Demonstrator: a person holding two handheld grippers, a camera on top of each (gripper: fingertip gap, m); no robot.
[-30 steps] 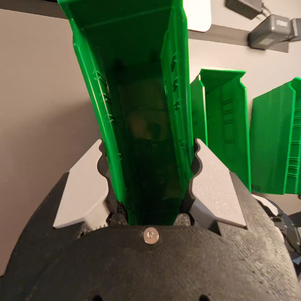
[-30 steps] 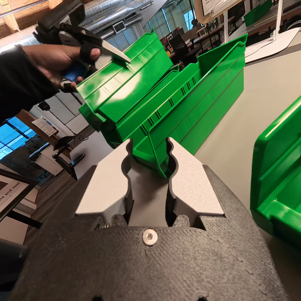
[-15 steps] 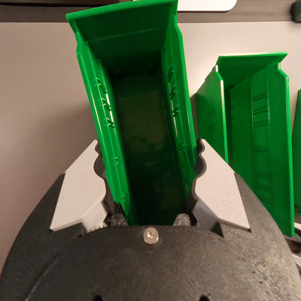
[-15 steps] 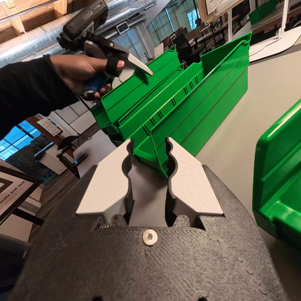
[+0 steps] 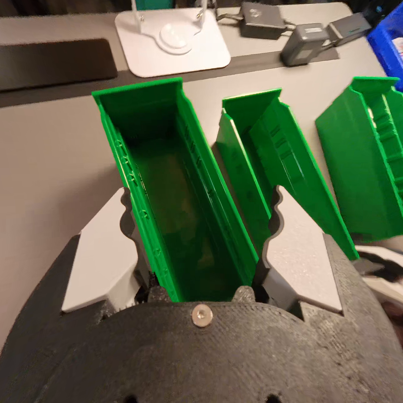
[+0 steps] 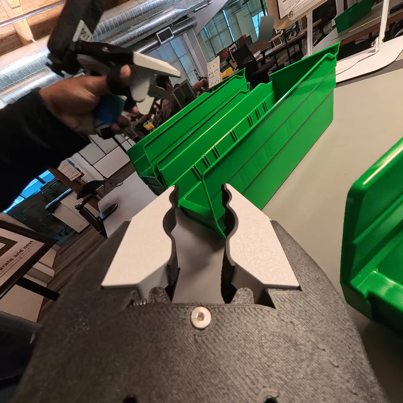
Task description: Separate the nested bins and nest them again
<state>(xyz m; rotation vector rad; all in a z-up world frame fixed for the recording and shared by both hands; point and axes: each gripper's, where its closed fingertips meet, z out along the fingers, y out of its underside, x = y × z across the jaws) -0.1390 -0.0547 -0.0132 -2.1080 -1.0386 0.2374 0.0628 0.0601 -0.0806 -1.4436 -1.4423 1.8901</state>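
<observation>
Three green bins on the table, R gripper on the middle one, L gripper wide open.

Nearest, the right gripper (image 6: 199, 187) is closed part-way on the near end corner of the middle bin (image 6: 283, 141); both pads touch its green plastic. The right bin (image 6: 370, 239) lies apart from the middle bin, on its right side, w/ only its own green floor visible inside. The left bin (image 5: 174, 174) lies just beside the middle bin, on its left side; inside only a dark green floor shows, and whether a second bin is nested in it I cannot tell. The left gripper (image 5: 200, 192) is above the left bin w/ fingers spread wide, gripping nothing. Beyond the middle bin, farther on the table (image 5: 43, 163), stands a white stand base (image 5: 174, 43).
</observation>
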